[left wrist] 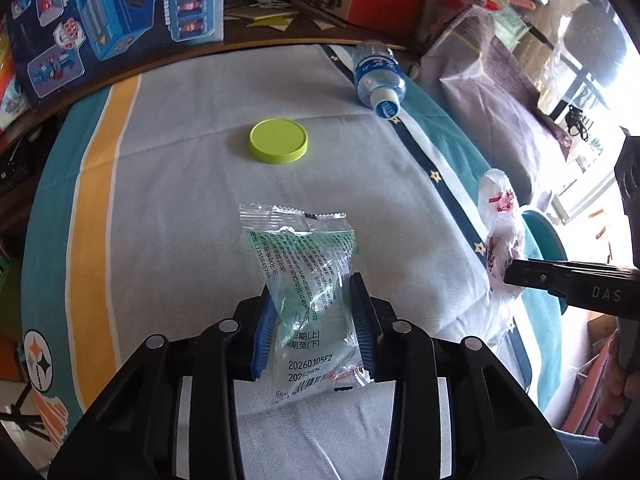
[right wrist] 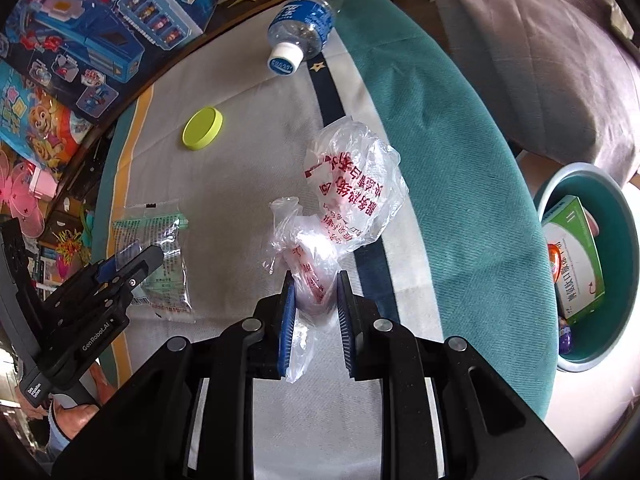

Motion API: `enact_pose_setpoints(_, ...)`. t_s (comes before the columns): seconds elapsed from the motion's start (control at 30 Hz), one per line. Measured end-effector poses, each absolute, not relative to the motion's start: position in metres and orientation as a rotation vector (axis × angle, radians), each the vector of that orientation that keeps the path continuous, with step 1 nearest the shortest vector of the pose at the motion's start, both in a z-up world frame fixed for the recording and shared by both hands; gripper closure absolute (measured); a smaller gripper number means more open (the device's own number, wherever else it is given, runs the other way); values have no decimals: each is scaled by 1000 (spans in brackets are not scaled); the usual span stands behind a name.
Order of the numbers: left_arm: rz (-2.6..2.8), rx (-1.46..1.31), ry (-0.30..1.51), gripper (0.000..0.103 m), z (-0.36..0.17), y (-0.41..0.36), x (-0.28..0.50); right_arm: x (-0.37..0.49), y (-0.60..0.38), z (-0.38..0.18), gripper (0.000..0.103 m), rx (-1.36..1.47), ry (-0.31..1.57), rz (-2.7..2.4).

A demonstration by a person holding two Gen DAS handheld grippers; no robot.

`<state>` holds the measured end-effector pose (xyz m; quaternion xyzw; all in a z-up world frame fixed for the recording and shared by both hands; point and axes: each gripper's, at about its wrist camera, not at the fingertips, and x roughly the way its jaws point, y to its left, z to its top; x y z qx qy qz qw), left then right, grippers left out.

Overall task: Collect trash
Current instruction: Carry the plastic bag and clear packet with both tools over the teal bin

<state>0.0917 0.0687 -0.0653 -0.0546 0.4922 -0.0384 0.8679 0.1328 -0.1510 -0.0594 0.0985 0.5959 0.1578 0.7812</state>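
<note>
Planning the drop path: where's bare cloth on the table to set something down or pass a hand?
Free: the grey cloth between the green lid and clear wrapper, and left of both up to the yellow stripe. Also the teal edge toward the teal bin. Crowded: the back edge, with the water bottle and toy box.

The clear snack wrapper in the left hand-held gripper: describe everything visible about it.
The clear snack wrapper is thin, crinkled transparent plastic with green printed text, black date codes and crimped, serrated end seals. It looks empty and flattened. The left hand-held gripper has its blue pads pressed on the wrapper's lower half, and its upper end stands free above the striped cloth.
</note>
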Motion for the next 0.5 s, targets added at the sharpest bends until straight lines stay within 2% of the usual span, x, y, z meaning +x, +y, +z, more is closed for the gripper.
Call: enact_pose_setpoints(0.5, -251, 25, 1005, 67, -31, -30, 110, 126, -265, -36, 84, 360, 1178, 240)
